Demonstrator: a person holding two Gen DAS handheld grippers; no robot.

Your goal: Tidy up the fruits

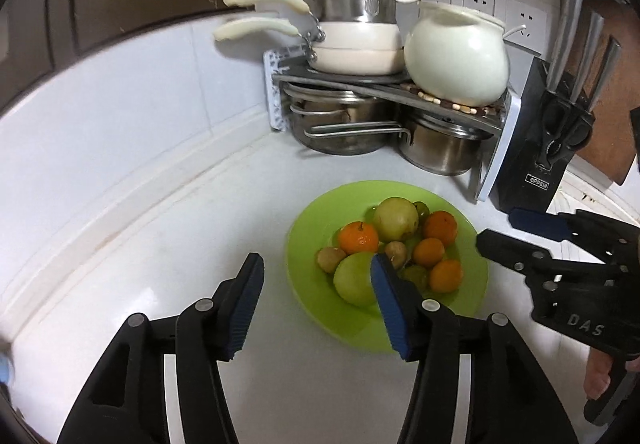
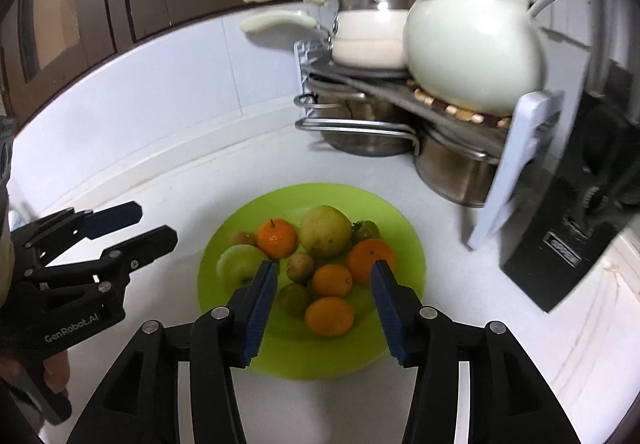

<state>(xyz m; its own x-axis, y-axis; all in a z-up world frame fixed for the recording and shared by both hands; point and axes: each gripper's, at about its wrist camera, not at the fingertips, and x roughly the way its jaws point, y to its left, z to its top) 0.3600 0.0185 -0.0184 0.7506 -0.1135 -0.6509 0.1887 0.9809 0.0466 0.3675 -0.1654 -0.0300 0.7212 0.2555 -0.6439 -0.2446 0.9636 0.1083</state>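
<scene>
Green plate point(image 2: 404, 228) lies on the white counter point(image 2: 480, 284) before the pot rack point(image 2: 516, 148), carrying the fruit point(image 2: 325, 231): oranges, pears and small brown ones, piled touching. I judge them firm, round, prone to roll and bruise; each is best taken across its middle. Left gripper point(image 1: 316, 304) hangs beside the plate's left rim, jaws apart, empty. Right gripper point(image 2: 324, 310) hangs over the plate's near side, tilted down, jaws apart, nothing clamped.
</scene>
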